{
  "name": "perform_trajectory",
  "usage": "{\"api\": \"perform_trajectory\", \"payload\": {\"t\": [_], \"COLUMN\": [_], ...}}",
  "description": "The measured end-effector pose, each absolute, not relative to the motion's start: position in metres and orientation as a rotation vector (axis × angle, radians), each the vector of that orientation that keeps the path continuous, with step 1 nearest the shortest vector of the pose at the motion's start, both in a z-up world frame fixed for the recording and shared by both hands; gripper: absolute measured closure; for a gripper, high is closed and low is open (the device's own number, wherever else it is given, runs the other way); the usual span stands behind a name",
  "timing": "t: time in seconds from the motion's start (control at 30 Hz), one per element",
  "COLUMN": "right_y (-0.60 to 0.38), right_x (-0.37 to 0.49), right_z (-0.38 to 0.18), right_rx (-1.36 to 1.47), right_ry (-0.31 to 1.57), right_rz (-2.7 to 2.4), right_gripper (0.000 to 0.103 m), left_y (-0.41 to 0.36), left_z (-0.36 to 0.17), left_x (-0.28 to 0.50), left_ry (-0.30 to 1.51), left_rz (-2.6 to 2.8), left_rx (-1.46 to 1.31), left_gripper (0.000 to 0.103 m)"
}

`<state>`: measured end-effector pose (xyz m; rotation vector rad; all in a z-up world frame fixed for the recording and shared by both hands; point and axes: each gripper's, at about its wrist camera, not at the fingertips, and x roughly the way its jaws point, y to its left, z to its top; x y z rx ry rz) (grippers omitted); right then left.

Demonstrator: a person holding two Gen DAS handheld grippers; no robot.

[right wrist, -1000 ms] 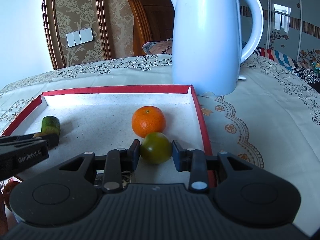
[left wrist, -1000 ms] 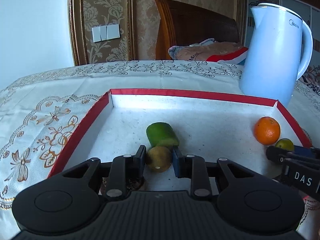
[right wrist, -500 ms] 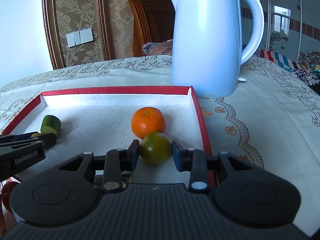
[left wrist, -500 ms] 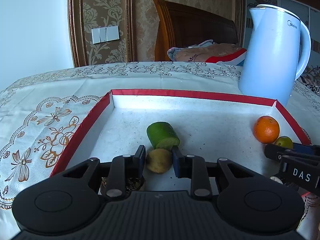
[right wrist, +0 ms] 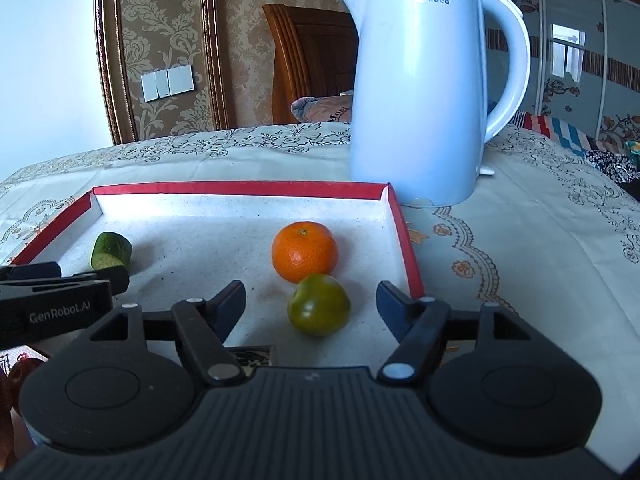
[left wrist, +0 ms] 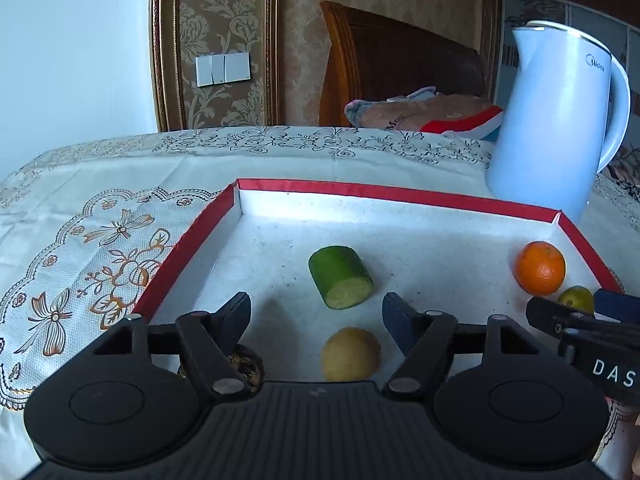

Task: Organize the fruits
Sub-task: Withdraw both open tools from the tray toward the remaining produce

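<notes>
On the table, over a cream cloth (left wrist: 120, 184) stitched with brown flowers, sits a shallow tray (left wrist: 392, 194) with a red rim and a pale floor, and all the fruit lies inside it. Going from the left: the left gripper (left wrist: 316, 312) hangs low over the near edge of the tray with its jaws opening, both pads well clear of the small yellow-brown fruit (left wrist: 351, 354) that lies on the tray floor between them, a little nearer the right pad. Just beyond that fruit, toward twelve o'clock, a short piece of cucumber (left wrist: 340, 282) lies on its side with its cut face turned toward the gripper. A dark, rough lump (left wrist: 244, 364) shows under the left finger; what it is I cannot tell. Further right, the right gripper (right wrist: 311, 304) also hovers over the near edge, its jaws opening too, and a green tomato (right wrist: 319, 304) rests on the tray between the spread pads, touched by neither. An orange (right wrist: 305, 251) sits right behind it at about eleven o'clock, the two touching or nearly so, close to the tray's right wall. Beyond the tray's far right corner, at one o'clock from the right gripper, a tall white kettle (right wrist: 420, 92) stands upright on the cloth, handle to the right.
</notes>
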<state>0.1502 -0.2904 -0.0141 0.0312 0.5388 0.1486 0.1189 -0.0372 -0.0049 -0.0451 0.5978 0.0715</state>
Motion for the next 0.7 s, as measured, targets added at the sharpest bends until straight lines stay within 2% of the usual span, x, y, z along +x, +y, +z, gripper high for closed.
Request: {"api": "perform_trajectory", "payload": {"t": [0.33,0.47,0.7], "right_y": [-0.2924,-0.2921,-0.2953], "right_x": [0.1479,0.1443,0.1405], "right_z": [-0.0134,-0.0125,-0.0126], "right_rx": [0.044,0.042,0.059], "right_ry": [0.53,0.514,0.508], "right_rz": [0.161,0.153,0.151], "right_gripper": [0.024,0.016,0.014], "left_y": [-0.0387,-0.0401,-0.0408], "left_z": [-0.0055,-0.0057,-0.0045], "left_x": [0.1177,0.116,0.1093], "left_ry": [0.596,0.593,0.578], "left_rz": [0.067,0.067,0.059], "left_rx": [-0.027,-0.017,-0.001], "left_gripper": [0.03,0.03,0.03]}}
